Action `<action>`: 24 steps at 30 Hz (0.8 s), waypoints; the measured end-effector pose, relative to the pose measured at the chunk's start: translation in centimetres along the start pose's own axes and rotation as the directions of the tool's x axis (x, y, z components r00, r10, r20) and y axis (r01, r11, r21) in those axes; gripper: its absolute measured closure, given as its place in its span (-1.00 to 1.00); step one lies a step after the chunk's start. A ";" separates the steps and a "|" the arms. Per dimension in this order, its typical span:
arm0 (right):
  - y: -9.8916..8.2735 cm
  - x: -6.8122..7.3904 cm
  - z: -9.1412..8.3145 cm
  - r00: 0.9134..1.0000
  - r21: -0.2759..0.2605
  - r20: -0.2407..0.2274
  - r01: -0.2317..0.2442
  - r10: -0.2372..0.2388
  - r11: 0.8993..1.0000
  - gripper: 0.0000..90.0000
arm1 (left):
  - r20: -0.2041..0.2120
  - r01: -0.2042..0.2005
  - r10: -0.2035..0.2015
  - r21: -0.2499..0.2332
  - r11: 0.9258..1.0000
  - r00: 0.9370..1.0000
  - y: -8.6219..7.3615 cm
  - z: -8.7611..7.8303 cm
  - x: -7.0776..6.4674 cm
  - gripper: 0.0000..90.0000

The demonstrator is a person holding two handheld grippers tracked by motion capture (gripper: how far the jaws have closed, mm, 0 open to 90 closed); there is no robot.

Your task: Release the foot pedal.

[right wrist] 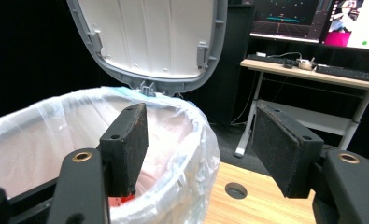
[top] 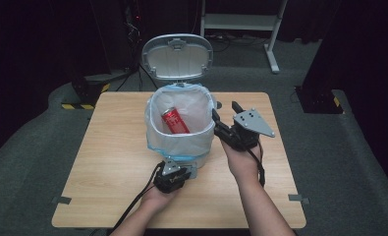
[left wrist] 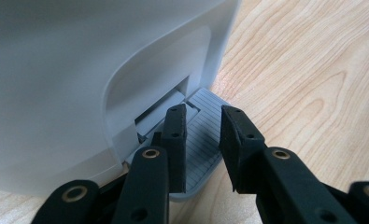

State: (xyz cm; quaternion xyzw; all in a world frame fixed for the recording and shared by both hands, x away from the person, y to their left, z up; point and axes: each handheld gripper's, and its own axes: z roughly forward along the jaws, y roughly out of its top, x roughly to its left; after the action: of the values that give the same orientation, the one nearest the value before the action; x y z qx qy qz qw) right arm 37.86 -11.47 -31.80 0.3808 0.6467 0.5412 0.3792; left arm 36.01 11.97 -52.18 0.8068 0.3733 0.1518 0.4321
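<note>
A small white pedal bin (top: 179, 130) stood near the middle of the wooden desk (top: 113, 162), its lid (top: 177, 55) swung up and leaning back past the far edge. A clear bag liner (top: 201, 140) was folded over the rim, and a red can (top: 175, 121) lay tilted inside.

The left hand-held gripper (top: 171, 176) sat low at the near foot of the bin. In the left gripper view its jaws stood slightly apart, holding nothing, over the grey ribbed pedal (left wrist: 205, 135) that stuck out from the bin's base; the left jaw's tip lay on or just above the pedal, and contact could not be judged. Bare desk lay open to the right of that pedal.

The right hand-held gripper (top: 224, 120) hovered just beside the bin's right rim, jaws spread wide and empty. In the right gripper view one jaw overlapped the liner's edge (right wrist: 191, 140) while the other hung over open desk near a round cable hole (right wrist: 236, 190).

Broad clear wood ran to the left and near edges; the right side was narrower beside the person's right forearm (top: 260, 201).
</note>
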 end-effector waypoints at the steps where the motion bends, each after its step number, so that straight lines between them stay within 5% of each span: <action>1: -0.2 -0.1 0.0 1.000 0.003 0.002 0.000 0.000 1.000 -0.19 | 0.004 0.004 -0.004 0.001 1.000 1.000 0.0 0.0 0.0 0.59; 15: -4.6 -2.1 -1.1 0.999 0.061 0.048 -0.018 0.015 0.998 -0.20 | -0.020 -0.022 0.022 0.006 1.000 1.000 0.0 0.0 -0.3 0.59; 24: -10.0 -4.2 -2.4 0.996 0.170 0.078 -0.052 0.039 0.984 -0.20 | -0.048 -0.017 0.016 -0.006 1.000 0.999 -0.2 -0.2 -0.6 0.59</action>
State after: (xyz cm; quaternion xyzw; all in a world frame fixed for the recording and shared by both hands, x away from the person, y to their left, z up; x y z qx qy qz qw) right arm 36.62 -17.49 -41.02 0.4468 0.6674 0.4774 0.3564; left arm 35.37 11.69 -52.20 0.8047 0.3763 0.1756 0.4243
